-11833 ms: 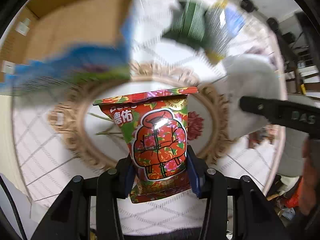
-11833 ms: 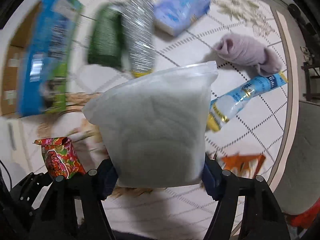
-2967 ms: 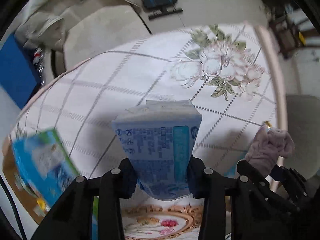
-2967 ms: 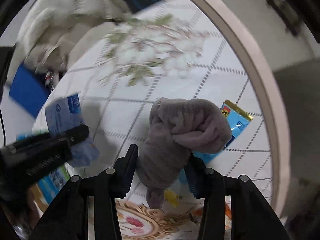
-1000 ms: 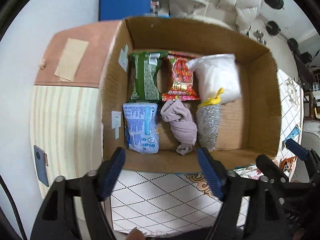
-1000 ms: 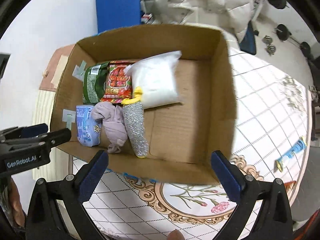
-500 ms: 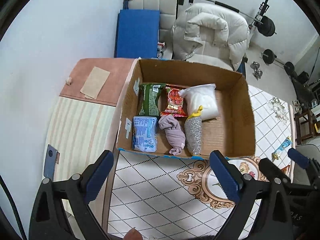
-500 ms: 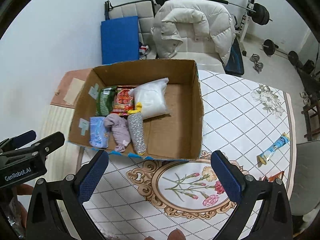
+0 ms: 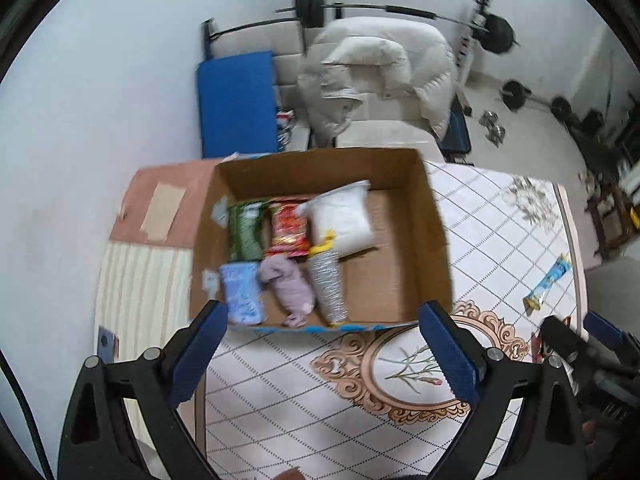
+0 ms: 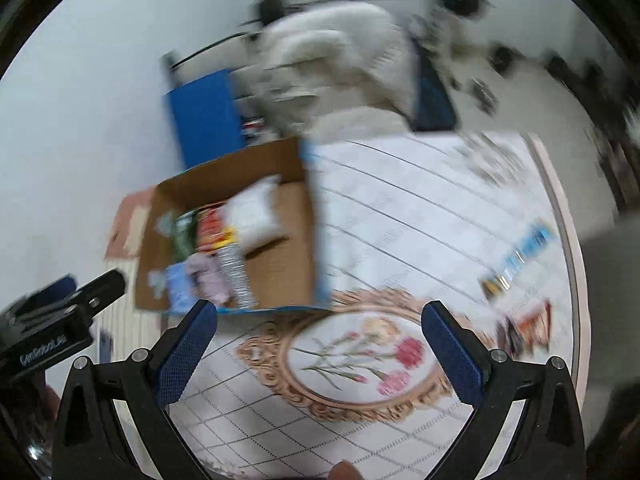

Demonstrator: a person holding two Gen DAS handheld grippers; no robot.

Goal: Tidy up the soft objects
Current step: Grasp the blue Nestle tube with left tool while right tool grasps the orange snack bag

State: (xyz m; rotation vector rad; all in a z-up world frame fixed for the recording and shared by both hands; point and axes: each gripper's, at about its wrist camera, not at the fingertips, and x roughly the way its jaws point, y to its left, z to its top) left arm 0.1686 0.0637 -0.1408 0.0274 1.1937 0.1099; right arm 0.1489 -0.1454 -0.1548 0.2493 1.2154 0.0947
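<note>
A home gym with a barbell rack (image 9: 384,10) and a cream puffer jacket (image 9: 376,76) lies behind the bench (image 9: 492,248) with its white diamond-patterned cloth. The open brown cardboard box (image 9: 430,236) at the bench's far left holds six soft items along its left side, among them a mauve rolled cloth (image 9: 286,284). Left gripper (image 9: 322,340) and right gripper (image 10: 320,336) hang above the near bench, jaws spread wide, empty.

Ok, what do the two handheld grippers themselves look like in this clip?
Both look alike: black plastic frames with triangular cut-outs and silver screw heads. The left gripper and the right gripper have blue textured pads on their fingers. White lettering runs along the left gripper's black body in the right wrist view, too blurred to read. A black cable runs beside the left gripper.
</note>
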